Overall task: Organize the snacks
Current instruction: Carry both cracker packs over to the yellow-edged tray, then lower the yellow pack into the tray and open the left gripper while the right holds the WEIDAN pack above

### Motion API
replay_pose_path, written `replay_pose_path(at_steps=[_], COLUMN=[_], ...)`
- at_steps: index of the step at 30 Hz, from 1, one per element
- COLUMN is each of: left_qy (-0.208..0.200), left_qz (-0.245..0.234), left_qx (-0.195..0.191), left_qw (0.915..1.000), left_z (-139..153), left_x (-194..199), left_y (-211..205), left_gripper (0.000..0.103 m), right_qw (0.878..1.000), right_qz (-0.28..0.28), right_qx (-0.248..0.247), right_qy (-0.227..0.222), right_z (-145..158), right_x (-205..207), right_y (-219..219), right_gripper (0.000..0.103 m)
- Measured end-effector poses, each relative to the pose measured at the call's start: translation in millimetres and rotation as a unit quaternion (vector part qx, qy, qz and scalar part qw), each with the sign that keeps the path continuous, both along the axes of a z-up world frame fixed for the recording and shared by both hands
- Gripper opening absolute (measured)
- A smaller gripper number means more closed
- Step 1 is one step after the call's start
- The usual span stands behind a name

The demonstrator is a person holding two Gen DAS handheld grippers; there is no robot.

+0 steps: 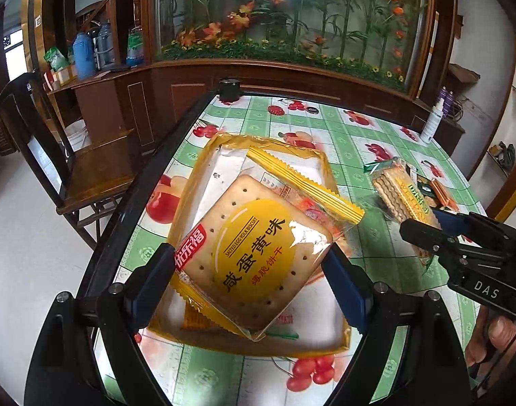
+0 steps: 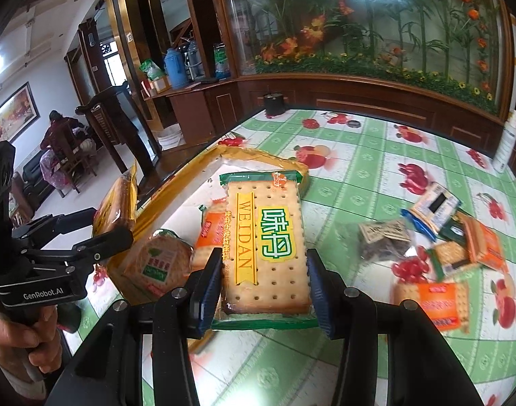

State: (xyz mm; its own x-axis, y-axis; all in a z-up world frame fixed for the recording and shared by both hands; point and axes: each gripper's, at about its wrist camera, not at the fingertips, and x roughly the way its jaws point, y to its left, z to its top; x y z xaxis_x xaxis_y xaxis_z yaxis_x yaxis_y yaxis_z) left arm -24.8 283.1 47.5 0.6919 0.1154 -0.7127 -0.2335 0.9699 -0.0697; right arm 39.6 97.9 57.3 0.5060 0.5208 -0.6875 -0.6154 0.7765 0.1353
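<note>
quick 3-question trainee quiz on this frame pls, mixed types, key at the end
1. True or false: the left gripper holds the yellow salted egg yolk biscuit pack.
2. The right gripper is shut on which pack? A) the green WEIDAN cracker pack B) an orange pack C) a blue pack
3. Fill in: loose snack packs still lie on the checked tablecloth, outside the gold-rimmed ____.

Key: 1 true; 2 A; 3 tray

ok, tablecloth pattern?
Green-and-white checks with red fruit prints; the tablecloth shows best in the right wrist view.
</note>
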Motion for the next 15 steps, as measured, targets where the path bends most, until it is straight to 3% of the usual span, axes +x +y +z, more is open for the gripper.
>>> replay_pose_path(at_steps=[9, 15], left_qy=[0.005, 0.018], left_qz=[0.007, 0.007], left_qx=[-0.004, -0.029], left_qw=[1.0000, 0.9994], left_z=[-5.2, -16.1], left_x=[9.8, 30.4], left_y=[11.4, 17.3], left_gripper=[0.088, 0.088], right_qw=[1.000, 0.999], right_qz=[0.004, 0.008], right_qx=[0.003, 0.010], right_qy=[0.016, 0.038], right_z=[-14.8, -25.1], right_x=[19.6, 46.7], right_y=[18.1, 38.5], right_gripper=[0.048, 0.048])
